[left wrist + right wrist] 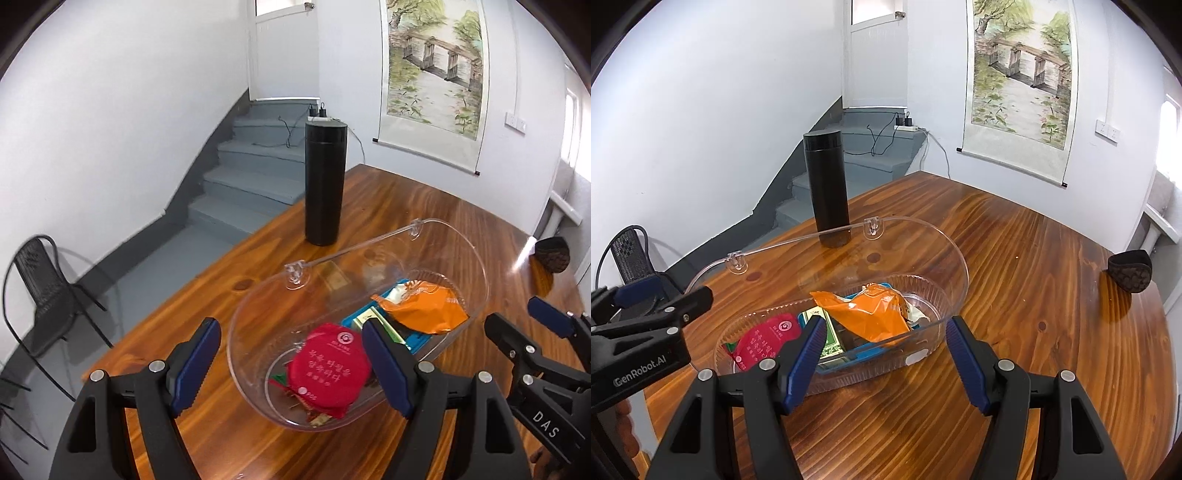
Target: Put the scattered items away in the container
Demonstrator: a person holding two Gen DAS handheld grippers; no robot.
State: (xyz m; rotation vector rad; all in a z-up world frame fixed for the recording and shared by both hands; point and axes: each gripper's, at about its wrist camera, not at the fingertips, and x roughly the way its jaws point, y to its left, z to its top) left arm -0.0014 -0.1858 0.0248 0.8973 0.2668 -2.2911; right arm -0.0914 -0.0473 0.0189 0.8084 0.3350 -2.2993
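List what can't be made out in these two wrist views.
- Green box in the clear plastic oval container: partly hidden by the right gripper finger and the orange crinkled packet; label too small.
- Items under the red round packet, left view: only edges show.
- Dark patterned object at the wooden table edge: too distorted to identify.
- Left gripper: fingertips only; the hand is out of frame.

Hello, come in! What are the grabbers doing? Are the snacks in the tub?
Left gripper open, empty. Right gripper open, empty. Red packet and orange packet inside clear container. Black flask standing behind.
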